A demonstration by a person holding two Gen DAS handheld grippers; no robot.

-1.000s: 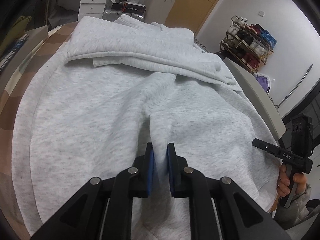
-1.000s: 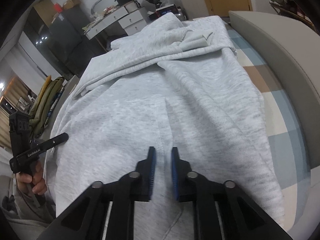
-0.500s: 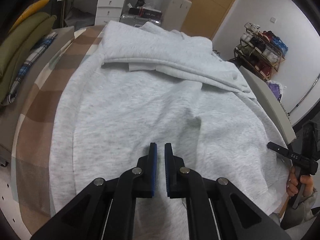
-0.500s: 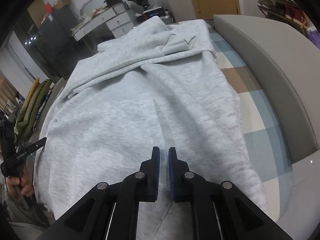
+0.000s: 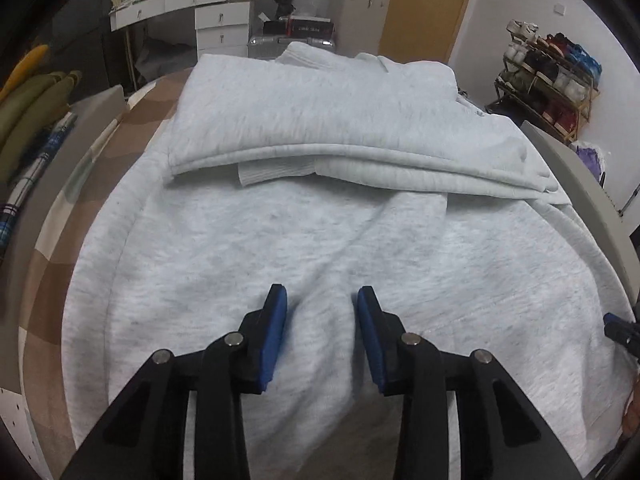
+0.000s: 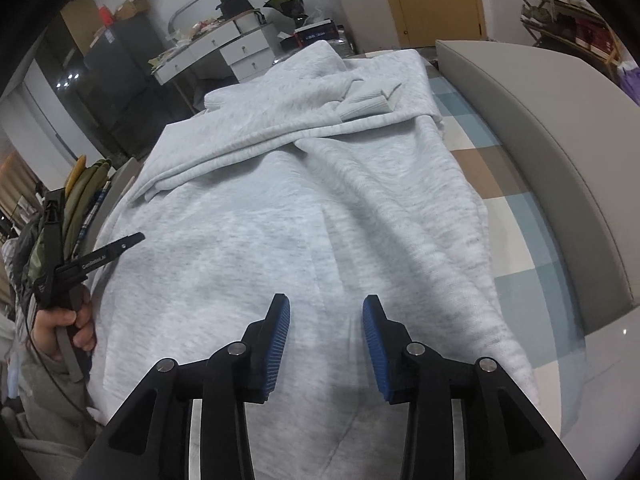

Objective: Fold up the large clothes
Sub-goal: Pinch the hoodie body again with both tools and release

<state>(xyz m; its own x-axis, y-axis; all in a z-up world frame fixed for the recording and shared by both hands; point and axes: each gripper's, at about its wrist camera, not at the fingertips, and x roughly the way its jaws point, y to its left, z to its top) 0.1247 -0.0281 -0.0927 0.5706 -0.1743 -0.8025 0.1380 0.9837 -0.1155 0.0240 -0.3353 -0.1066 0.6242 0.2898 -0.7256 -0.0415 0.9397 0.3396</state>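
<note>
The left gripper (image 5: 322, 294) stands with its blue-padded black jaws partly apart, having just been opening, and a low ridge of fabric lies in the gap without either pad pressing on it. The right gripper (image 6: 326, 304) is in the same state: its ribbed blue pads have just been spreading, they are moderately parted, and only flat cloth shows between them, unclamped. Both point down at the large light grey fleece sweatshirt (image 5: 280, 240), which is spread over the checked brown, cream and pale blue bed cover (image 6: 516, 216) and takes up most of it; its far part is folded back over the body, with two ribbed cuffs (image 5: 276, 172) peeking out from under the fold. The left wrist view alone shows the wooden shoe rack (image 5: 548, 88) against the white wall and, at the right edge, only the black tip of the other tool. The right wrist view alone shows the person's left hand (image 6: 60, 320) wrapped round the handle of the left tool beside the sweatshirt's edge, a grey sleeve below it, and the padded grey bed frame (image 6: 560, 152) curving along the right side. Both views take in the white drawer desk (image 5: 192, 4) beyond the bed.
</note>
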